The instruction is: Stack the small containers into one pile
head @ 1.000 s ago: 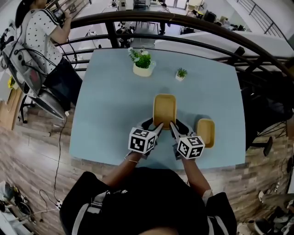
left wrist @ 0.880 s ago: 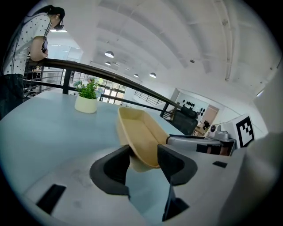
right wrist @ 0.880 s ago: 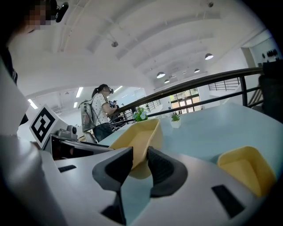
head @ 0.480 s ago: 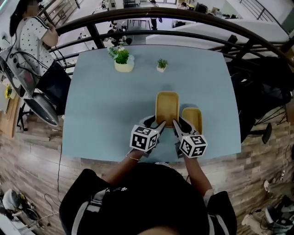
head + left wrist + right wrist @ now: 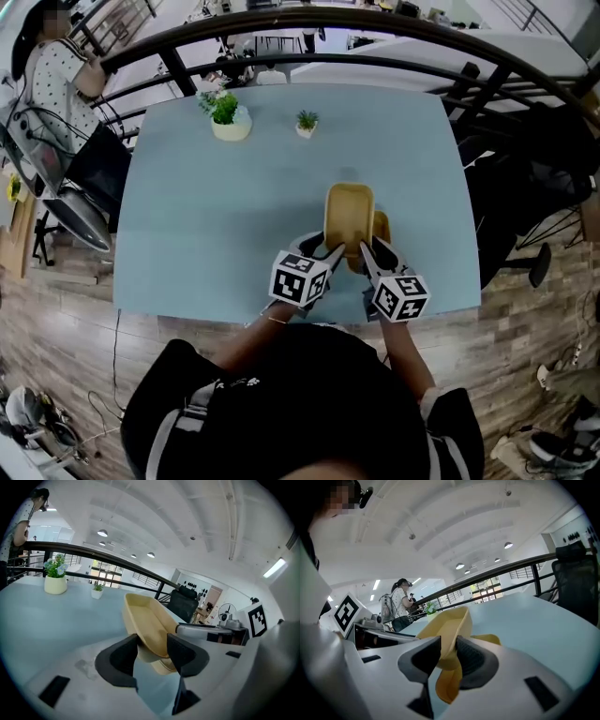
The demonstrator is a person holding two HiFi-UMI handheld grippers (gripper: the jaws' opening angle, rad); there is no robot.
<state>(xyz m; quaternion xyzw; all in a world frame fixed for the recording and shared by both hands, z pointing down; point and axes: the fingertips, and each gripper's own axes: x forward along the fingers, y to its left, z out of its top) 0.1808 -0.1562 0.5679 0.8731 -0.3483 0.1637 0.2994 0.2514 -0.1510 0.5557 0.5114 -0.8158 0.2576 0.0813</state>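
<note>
A yellow oblong container hangs tilted above the blue table, carried by both grippers at its near rim. My left gripper pinches the rim's left corner and my right gripper pinches the right corner. A second yellow container lies on the table directly under it, mostly hidden. In the left gripper view the held container sits between the jaws of the left gripper, with the lower container beneath. In the right gripper view the right gripper clamps the rim of the held container, and the lower container peeks out.
Two small potted plants stand near the table's far edge. A dark curved railing runs behind the table. A person stands at the far left beside a black chair. The table's right edge is close to the containers.
Both grippers have carried the held container to the right and lifted it. It now hangs over the second container instead of beside it.
</note>
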